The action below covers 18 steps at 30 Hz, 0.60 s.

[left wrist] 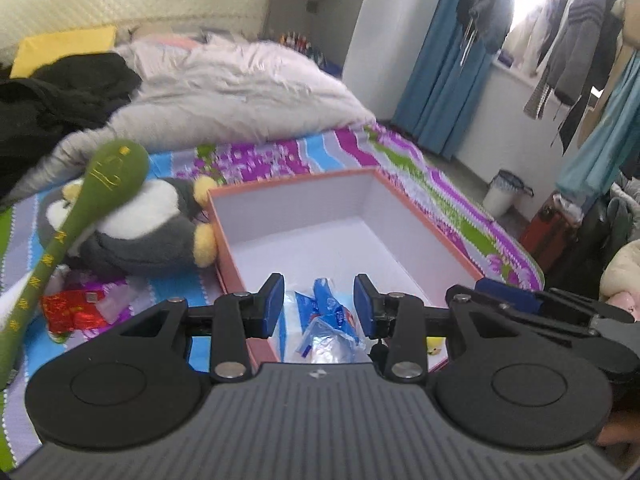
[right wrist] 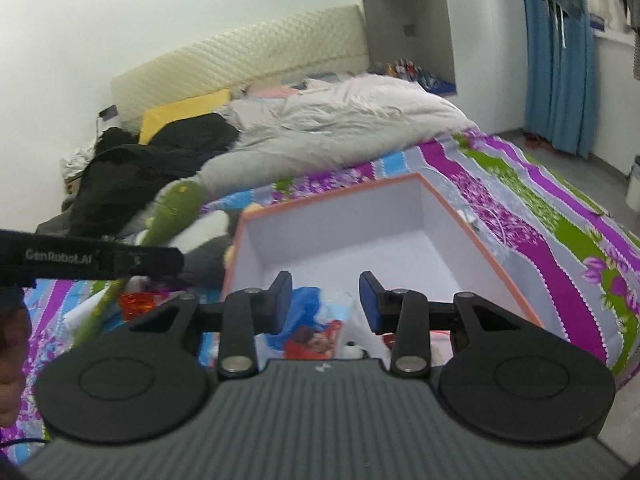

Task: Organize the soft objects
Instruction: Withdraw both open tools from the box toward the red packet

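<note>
One box (left wrist: 420,220), one penguin plush (left wrist: 140,232), one green plush stick (left wrist: 80,216).
Both grippers, left (left wrist: 319,306) and right (right wrist: 325,303), hung released above a blue packet (left wrist: 328,320) in the box.

Home bedroom: rumpled duvet (left wrist: 240,92) on bed, padded headboard (right wrist: 248,60), hanging clothes (left wrist: 568,52).

Ahead of my tongs stretches a bed (right wrist: 540,216) with a bright striped floral sheet. Beyond them a rumpled pale duvet (left wrist: 240,84) is heaped, with dark clothing (left wrist: 60,96) and a yellow pillow (right wrist: 184,114) to its left, against a cream padded headboard (right wrist: 240,60). Right of my tongs hang blue curtains (left wrist: 444,80), coats (left wrist: 568,52) on a rail before a bright window, over grey floor (right wrist: 516,138). The wall (right wrist: 120,8) is plain white.
</note>
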### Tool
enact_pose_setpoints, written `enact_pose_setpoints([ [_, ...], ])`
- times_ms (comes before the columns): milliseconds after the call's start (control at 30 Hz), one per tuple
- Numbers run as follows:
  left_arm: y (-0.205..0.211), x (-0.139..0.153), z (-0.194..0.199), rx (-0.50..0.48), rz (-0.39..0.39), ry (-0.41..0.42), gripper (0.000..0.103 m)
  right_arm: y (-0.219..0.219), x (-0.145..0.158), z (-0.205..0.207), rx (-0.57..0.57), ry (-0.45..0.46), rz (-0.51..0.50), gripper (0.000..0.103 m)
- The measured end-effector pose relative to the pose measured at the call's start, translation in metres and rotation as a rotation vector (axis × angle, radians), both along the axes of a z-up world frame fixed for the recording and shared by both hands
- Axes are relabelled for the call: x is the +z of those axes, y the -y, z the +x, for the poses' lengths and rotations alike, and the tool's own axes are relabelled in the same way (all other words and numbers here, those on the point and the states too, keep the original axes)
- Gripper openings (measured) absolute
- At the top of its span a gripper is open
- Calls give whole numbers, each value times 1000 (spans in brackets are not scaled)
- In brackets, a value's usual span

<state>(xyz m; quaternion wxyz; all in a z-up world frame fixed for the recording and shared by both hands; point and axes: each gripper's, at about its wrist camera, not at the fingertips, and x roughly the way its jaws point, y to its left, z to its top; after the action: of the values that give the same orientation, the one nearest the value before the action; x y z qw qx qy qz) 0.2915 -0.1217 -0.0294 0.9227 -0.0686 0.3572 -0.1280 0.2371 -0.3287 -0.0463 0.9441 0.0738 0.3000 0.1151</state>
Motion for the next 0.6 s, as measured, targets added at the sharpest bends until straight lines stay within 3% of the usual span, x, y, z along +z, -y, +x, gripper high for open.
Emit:
enact_pose_setpoints([
  [367, -64, 0, -63, 124, -7, 72, 44, -52, 0, -34, 91, 27, 42, 40],
  [600, -108, -19, -95, 202, -16, 53, 44, -96, -9, -47, 169, 11, 50, 40],
])
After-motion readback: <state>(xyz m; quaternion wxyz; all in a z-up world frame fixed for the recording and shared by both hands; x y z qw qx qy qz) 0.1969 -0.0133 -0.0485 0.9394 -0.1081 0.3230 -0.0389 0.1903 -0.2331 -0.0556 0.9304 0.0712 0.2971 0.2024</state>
